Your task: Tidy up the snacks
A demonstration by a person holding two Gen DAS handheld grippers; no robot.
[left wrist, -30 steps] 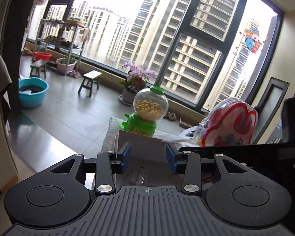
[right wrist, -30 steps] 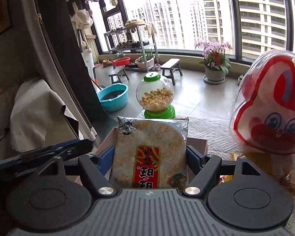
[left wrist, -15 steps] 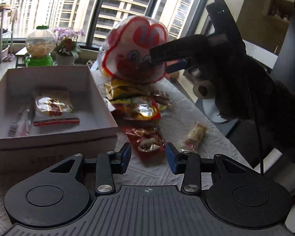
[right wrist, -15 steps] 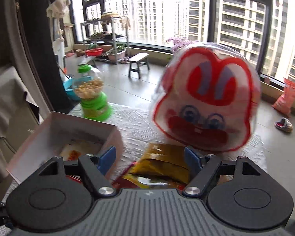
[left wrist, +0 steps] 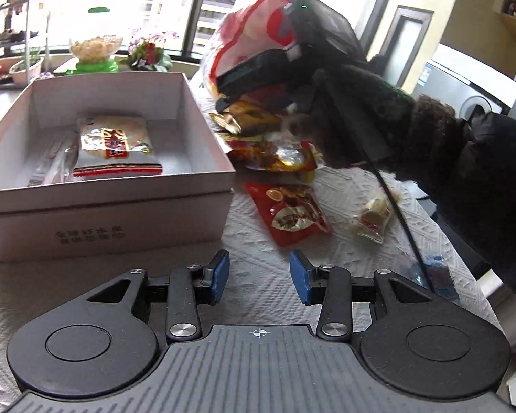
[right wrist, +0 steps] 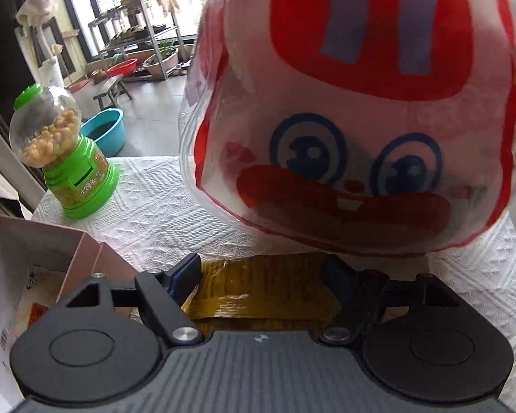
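Note:
A pink-white open box [left wrist: 203, 127] holds a rice-cracker packet [left wrist: 115, 146]; its corner shows in the right wrist view [right wrist: 82, 251]. My left gripper [left wrist: 259, 277] is open and empty above the cloth, near a red snack packet [left wrist: 294, 213]. My right gripper [right wrist: 261, 277] is open, its fingers either side of a yellow-brown snack packet [right wrist: 261, 289] lying in front of the big rabbit-face bag [right wrist: 361, 110]. In the left wrist view the right gripper [left wrist: 254, 79] hovers over that packet [left wrist: 247, 117].
A green candy dispenser [right wrist: 68, 158] stands at the table's far left. A red-yellow packet [left wrist: 278, 155], a small wrapped snack [left wrist: 373, 218] and a blue wrapper [left wrist: 437, 275] lie on the white textured cloth [left wrist: 258, 241]. The table's edge runs along the right.
My right gripper let go of the rice-cracker packet in the box, swung right and came down around the yellow-brown packet. My left gripper drew back and now faces the table.

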